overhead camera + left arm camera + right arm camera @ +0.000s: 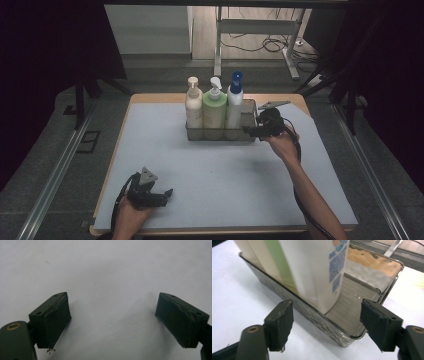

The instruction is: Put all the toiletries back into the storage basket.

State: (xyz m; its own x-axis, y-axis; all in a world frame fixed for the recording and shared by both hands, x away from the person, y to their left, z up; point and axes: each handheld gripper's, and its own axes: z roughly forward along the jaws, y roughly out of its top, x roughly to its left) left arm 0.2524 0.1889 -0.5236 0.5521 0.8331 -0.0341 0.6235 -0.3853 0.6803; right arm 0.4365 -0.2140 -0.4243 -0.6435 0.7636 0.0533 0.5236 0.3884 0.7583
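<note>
On the pale grey mat (165,165) that covers the wooden table (150,97), the left gripper (161,194) lies low near the front left edge, held in the person's left hand (131,216); its grey three-cornered plate (147,175) faces up. In the left gripper view its two black jaws stand wide apart over bare mat, with nothing between the pads (58,320). Toward the middle of the far half of the mat stands a shallow clear plastic tray (248,118) with a ribbed floor. Three pump bottles stand upright in it, side by side and touching: at left a cream pump bottle (193,107), in the middle a light green pump bottle (214,109), and at right a white pump bottle with a blue pump head (233,102). The three fill the left and middle of the tray; its right end is bare. Just beside that right end is the right gripper (248,131), held in the person's right hand (282,142), with the forearm reaching in from the lower right. In the right gripper view its jaws are spread, one pad (280,323) outside the tray's near wall (317,320) and the other beyond the tray's corner, neither pressing on anything; the white bottle's printed label (337,267) rises between and beyond them, clear of both pads.
</note>
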